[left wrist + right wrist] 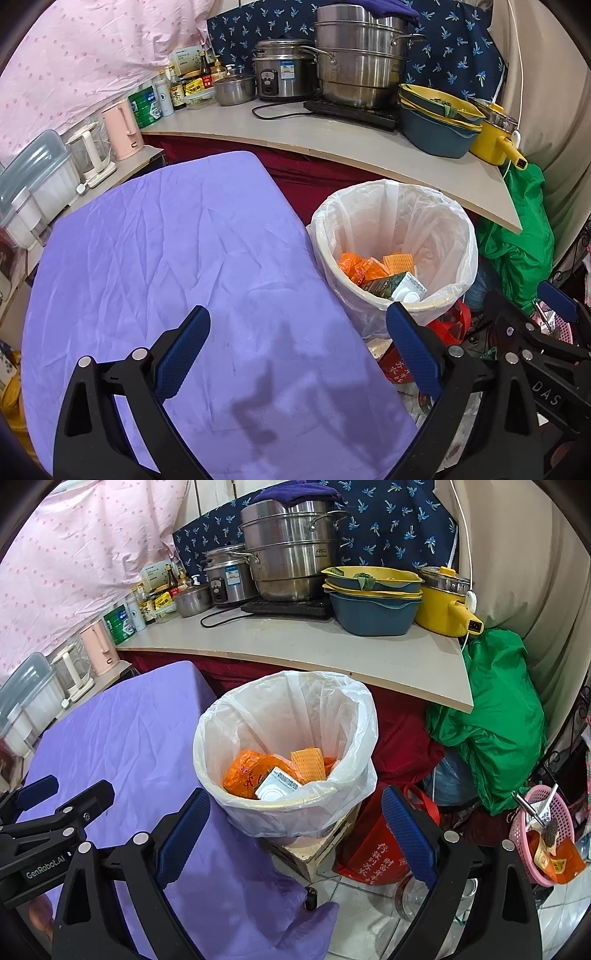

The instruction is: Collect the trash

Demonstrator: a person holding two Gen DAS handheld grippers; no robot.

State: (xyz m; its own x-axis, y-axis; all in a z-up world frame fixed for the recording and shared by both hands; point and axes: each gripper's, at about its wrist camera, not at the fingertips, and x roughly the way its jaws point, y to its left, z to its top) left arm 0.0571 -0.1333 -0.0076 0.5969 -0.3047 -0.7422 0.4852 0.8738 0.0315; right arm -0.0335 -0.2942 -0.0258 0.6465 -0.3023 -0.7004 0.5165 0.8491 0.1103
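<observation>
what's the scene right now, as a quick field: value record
left gripper: jaws open, nothing held, over the purple cloth
right gripper: jaws open, nothing held, in front of the bin
trash bin: white liner, beside the cloth-covered table
bin contents: orange wrappers, yellow foam sleeve, white-topped carton
cloth surface: no trash visible on it

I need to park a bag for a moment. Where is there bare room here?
The purple-covered table is bare from the kettles to the lined bin. The counter's front strip before the pots is free. The floor right of the bin is crowded: green bag, pink basket.
</observation>
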